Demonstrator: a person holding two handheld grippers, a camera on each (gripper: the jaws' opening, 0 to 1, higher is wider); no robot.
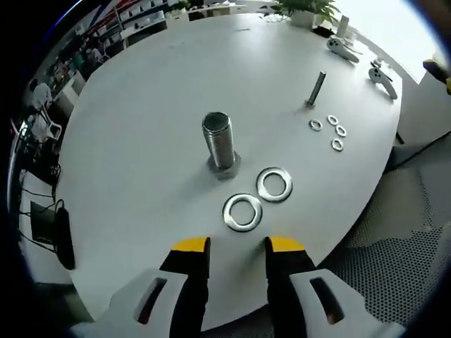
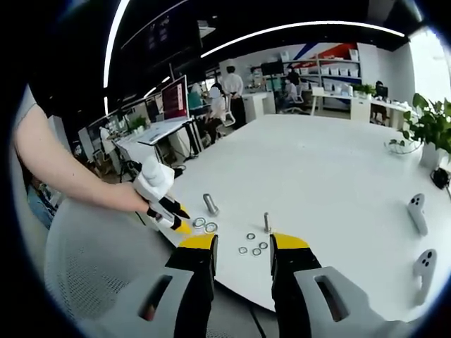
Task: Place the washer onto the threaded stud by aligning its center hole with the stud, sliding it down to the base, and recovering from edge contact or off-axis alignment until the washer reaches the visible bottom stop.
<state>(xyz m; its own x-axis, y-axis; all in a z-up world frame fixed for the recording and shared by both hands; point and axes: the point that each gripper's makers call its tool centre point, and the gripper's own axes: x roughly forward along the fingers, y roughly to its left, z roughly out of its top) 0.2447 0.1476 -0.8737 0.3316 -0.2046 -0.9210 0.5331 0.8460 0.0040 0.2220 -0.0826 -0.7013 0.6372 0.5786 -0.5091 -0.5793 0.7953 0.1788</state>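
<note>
A thick threaded stud (image 1: 218,141) stands upright on a hex base near the middle of the white table (image 1: 141,105). Two large washers lie flat in front of it: one (image 1: 242,212) nearer my left gripper, one (image 1: 274,184) beside it to the right. My left gripper (image 1: 237,246) hovers open just short of the nearer washer, nothing between its fingers. A thin stud (image 1: 316,89) stands farther back with several small washers (image 1: 328,131) by it. In the right gripper view, my right gripper (image 2: 242,245) is open above the table edge; the left gripper (image 2: 166,204), thick stud (image 2: 210,203) and thin stud (image 2: 267,222) lie ahead.
Two white handheld controllers (image 1: 359,62) lie at the table's far edge, also seen at the right (image 2: 420,236). A potted plant (image 2: 430,130) stands on the table. A mesh chair (image 1: 394,267) sits by the table's near edge. People and desks fill the office behind.
</note>
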